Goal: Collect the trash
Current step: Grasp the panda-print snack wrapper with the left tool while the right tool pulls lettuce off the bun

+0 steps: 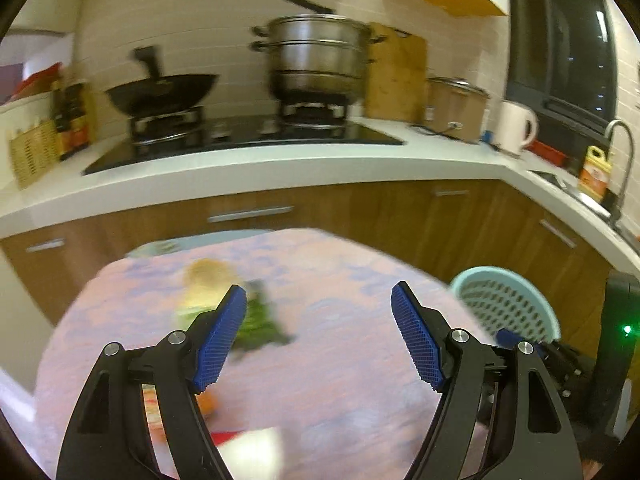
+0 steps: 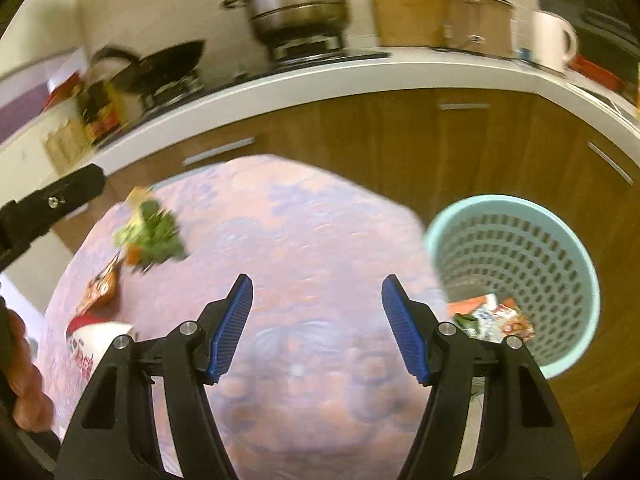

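Behind everything runs a kitchen counter (image 1: 280, 168) with a wok (image 1: 160, 94) and a steel steamer pot (image 1: 316, 60) on the hob, and in front of it we have a small table under a pink patterned cloth (image 2: 320, 240). At the table's right edge, on the floor, stands a pale green perforated bin (image 2: 516, 272), with a few wrappers (image 2: 492, 316) already lying in it.

We judge the leftover trash to sit on the left part of the cloth: a green packet (image 2: 154, 236), an orange-brown wrapper (image 2: 100, 288) nearer us, and a red-and-white cup (image 2: 100, 340) at the near left edge. Blur hides their outlines, so we cannot tell the green packet's long axis or which way it points; the orange wrapper seems to run from near-left to far-right.

Our left gripper (image 1: 318, 336) stands well open with nothing between its pads, and the green packet lies just ahead and left of it, partly behind the left finger (image 1: 220, 340). Our right gripper (image 2: 316, 328) is also wide open and empty, over bare cloth, closer to the bin. So the left hand is the nearer one for the next pickup.
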